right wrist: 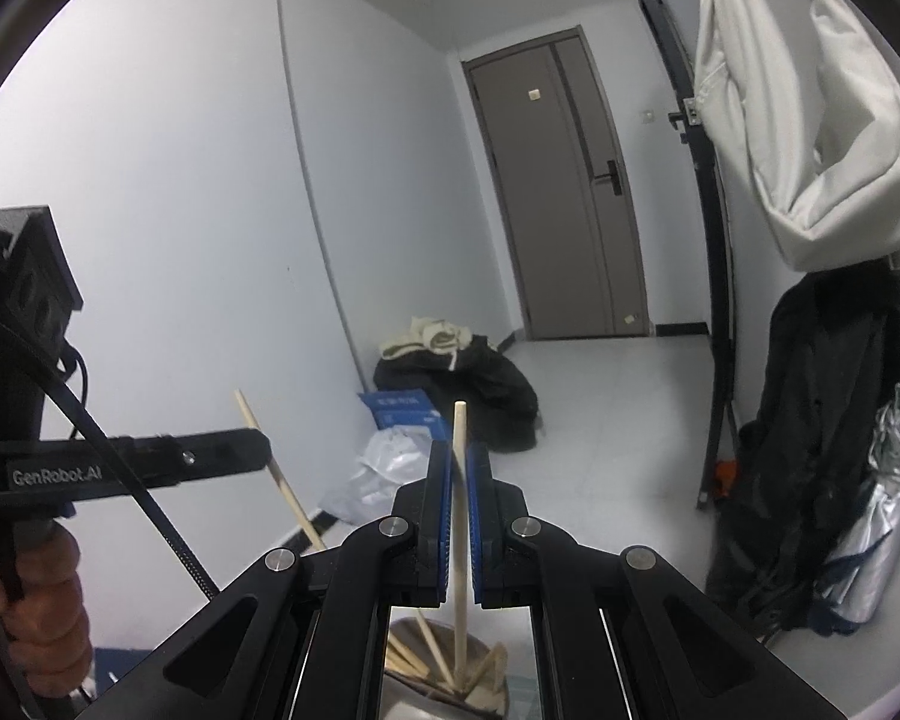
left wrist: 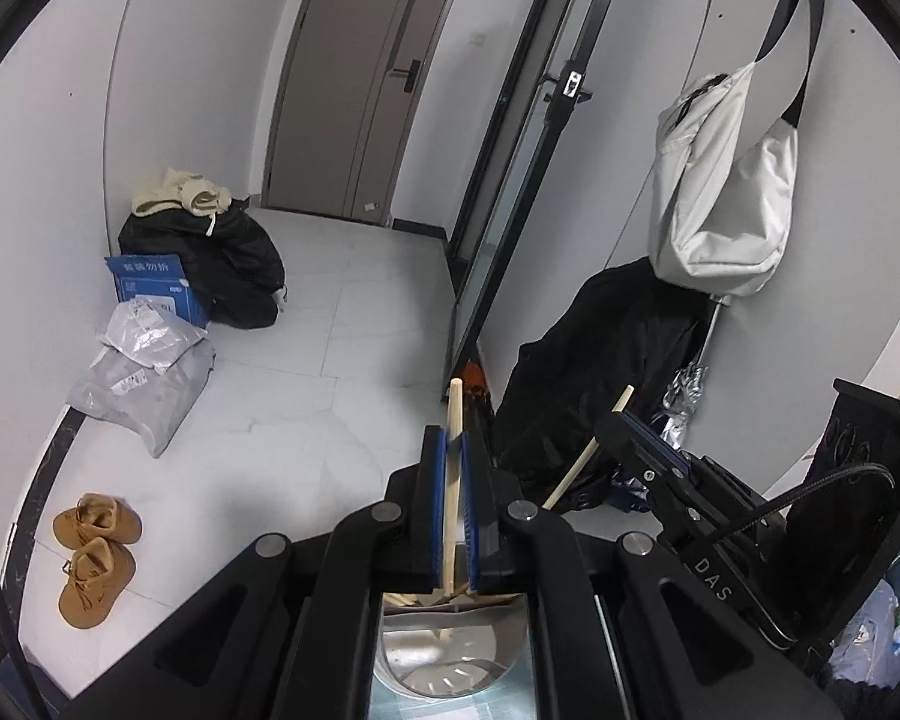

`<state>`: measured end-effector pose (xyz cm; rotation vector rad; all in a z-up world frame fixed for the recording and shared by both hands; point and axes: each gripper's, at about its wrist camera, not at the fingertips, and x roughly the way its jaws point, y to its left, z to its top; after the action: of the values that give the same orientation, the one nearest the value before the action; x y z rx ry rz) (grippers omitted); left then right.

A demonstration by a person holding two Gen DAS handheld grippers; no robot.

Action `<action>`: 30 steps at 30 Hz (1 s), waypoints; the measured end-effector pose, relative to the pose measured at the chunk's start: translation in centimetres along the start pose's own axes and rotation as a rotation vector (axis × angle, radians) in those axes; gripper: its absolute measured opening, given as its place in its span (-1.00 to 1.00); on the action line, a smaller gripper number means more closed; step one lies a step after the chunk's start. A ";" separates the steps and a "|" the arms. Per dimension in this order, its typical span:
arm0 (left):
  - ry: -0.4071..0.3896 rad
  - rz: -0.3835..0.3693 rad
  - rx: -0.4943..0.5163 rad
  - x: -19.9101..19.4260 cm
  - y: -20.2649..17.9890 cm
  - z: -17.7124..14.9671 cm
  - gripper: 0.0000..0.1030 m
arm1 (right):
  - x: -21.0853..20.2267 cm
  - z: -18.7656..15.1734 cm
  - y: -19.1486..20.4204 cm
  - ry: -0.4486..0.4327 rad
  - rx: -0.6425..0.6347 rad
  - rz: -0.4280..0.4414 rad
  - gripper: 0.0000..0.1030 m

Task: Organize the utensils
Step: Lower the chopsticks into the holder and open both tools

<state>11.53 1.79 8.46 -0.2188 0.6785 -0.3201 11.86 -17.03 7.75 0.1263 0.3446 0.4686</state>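
In the left wrist view my left gripper (left wrist: 453, 441) is shut on a pale wooden chopstick (left wrist: 453, 480) that stands nearly upright between the blue pads. Under it a metal utensil holder (left wrist: 444, 654) shows between the gripper arms. My right gripper (left wrist: 621, 423) comes in from the right and is shut on a second, slanted chopstick (left wrist: 582, 456). In the right wrist view the right gripper (right wrist: 459, 453) clamps its chopstick (right wrist: 461, 510) above the holder (right wrist: 414, 699), which contains several wooden sticks. The left gripper (right wrist: 261, 453) holds its chopstick (right wrist: 282, 480) at the left, with a hand (right wrist: 42, 600) on its grip.
A tiled floor holds brown shoes (left wrist: 93, 558), grey parcel bags (left wrist: 144, 372), a blue box (left wrist: 156, 288) and a black clothes pile (left wrist: 222, 258). A white bag (left wrist: 720, 192) hangs over a black jacket (left wrist: 600, 372) and a folded umbrella (left wrist: 684, 396). A grey door (left wrist: 366, 78) stands behind.
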 end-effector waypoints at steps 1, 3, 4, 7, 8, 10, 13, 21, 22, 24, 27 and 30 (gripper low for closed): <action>0.004 0.003 0.001 0.3 0.2 -0.1 -0.96 | 0.3 -0.3 -0.1 0.009 -0.002 -0.002 -0.92; 0.002 0.012 0.011 0.6 0.3 -0.2 -0.96 | 0.6 -1.0 -0.1 0.024 -0.004 -0.004 -0.92; 0.007 0.012 0.010 0.9 0.3 -0.3 -0.96 | 0.7 -1.1 -0.2 0.027 -0.008 -0.006 -0.92; 0.013 0.019 0.010 1.5 0.4 -0.7 -0.96 | 0.7 -1.9 -0.2 0.028 -0.020 0.000 -0.92; 0.011 0.025 0.016 1.7 0.4 -0.9 -0.96 | 0.9 -2.1 -0.1 0.031 -0.023 -0.004 -0.92; 0.015 0.028 0.021 2.0 0.5 -1.3 -0.96 | 0.9 -2.2 -0.2 0.037 -0.026 -0.008 -0.92; 0.032 0.009 0.018 2.4 0.9 -2.1 -0.96 | 1.0 -3.2 -0.1 0.058 -0.029 -0.012 -0.92; 0.070 0.012 -0.004 3.2 1.2 -3.4 -0.96 | 1.3 -5.2 0.1 0.119 -0.043 -0.007 -0.91; 0.077 0.007 -0.001 3.3 1.1 -3.4 -0.96 | 1.5 -5.3 0.1 0.126 -0.043 -0.012 -0.91; 0.095 0.006 -0.006 3.5 1.0 -3.7 -0.96 | 1.6 -5.7 0.0 0.148 -0.037 -0.009 -0.90; 0.108 0.012 -0.028 3.6 0.9 -4.2 -0.95 | 1.8 -6.0 -0.1 0.157 -0.034 0.002 -0.85; 0.112 0.021 -0.019 3.2 0.4 -4.7 -0.95 | 1.8 -6.3 -0.5 0.165 -0.016 0.009 -0.85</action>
<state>10.93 0.60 2.87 -0.2126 0.7943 -0.3076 11.35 -16.35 1.20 0.0736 0.5016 0.4921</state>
